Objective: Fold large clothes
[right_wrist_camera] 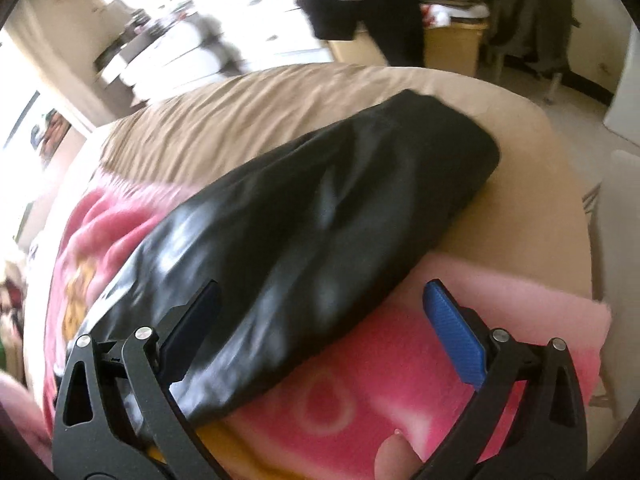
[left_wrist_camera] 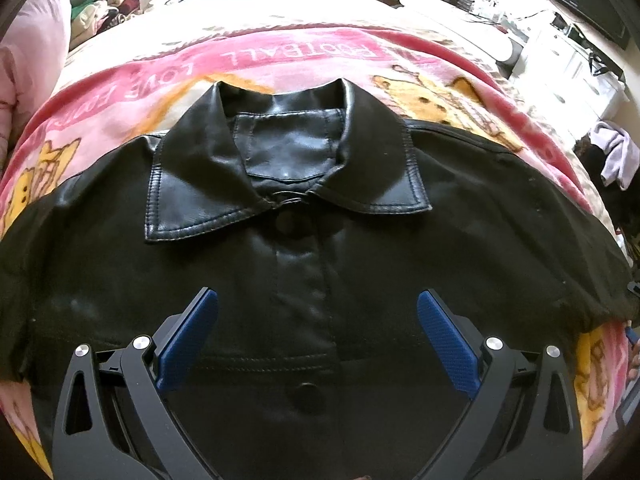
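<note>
Two views cover one black leather jacket (left_wrist_camera: 312, 216) laid on a pink cartoon-print blanket (left_wrist_camera: 280, 56) over a bed.

Left wrist view: the jacket lies front side up and fills the middle of the frame. Its collar (left_wrist_camera: 280, 152) points to the top of the frame, and the buttoned placket (left_wrist_camera: 304, 280) runs straight down the centre toward the camera. The shoulders extend to the left and right frame edges. This view alone shows the collar and the buttons. A white dresser (left_wrist_camera: 576, 68) stands at upper right.

Right wrist view: blurred. Only one sleeve (right_wrist_camera: 320, 240) shows. Its long axis runs diagonally from lower left to upper right, and its far end rests on a tan sheet (right_wrist_camera: 240, 120) beyond the blanket's edge. This view alone shows that sheet.

Left gripper (left_wrist_camera: 318, 340): jaws wide apart above the placket, nothing between them; contact with the jacket cannot be told.

Right gripper (right_wrist_camera: 320, 336): jaws wide apart. The sleeve's near part lies between them, not clamped.
</note>
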Action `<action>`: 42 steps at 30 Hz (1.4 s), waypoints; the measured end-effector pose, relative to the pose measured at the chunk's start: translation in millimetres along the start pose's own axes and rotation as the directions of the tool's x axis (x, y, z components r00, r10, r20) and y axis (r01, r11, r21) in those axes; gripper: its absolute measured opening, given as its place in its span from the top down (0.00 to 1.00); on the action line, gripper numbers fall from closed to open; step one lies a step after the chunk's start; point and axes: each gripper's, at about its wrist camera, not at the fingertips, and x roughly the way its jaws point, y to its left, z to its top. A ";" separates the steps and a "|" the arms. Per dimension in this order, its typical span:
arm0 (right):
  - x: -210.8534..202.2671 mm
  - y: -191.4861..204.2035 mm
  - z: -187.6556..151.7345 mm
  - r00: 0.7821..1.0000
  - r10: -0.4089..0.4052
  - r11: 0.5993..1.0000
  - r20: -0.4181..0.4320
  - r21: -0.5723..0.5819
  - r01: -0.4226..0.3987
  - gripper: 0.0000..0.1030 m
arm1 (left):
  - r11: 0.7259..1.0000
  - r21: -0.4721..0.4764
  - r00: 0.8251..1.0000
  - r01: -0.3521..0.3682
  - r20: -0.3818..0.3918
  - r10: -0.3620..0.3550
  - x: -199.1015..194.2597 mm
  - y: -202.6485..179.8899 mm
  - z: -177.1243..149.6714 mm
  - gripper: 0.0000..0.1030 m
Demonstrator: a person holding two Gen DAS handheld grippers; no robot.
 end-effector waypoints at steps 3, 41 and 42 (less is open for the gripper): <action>8.0 -12.9 14.6 1.000 0.001 0.999 0.007 0.048 -0.001 0.08 | 1.000 -0.013 1.000 -0.004 -0.001 0.004 0.7 5.0 1.1 0.04; -204.8 252.8 -139.1 0.668 0.744 0.457 -0.027 -0.709 -0.537 0.95 | 0.976 -0.143 0.974 0.163 0.183 -0.136 -132.6 111.5 11.0 0.04; -208.0 257.8 -150.3 0.657 0.752 0.428 -0.050 -0.722 -0.544 0.95 | 0.974 -0.147 0.972 0.171 0.186 -0.142 -134.4 114.6 9.7 0.04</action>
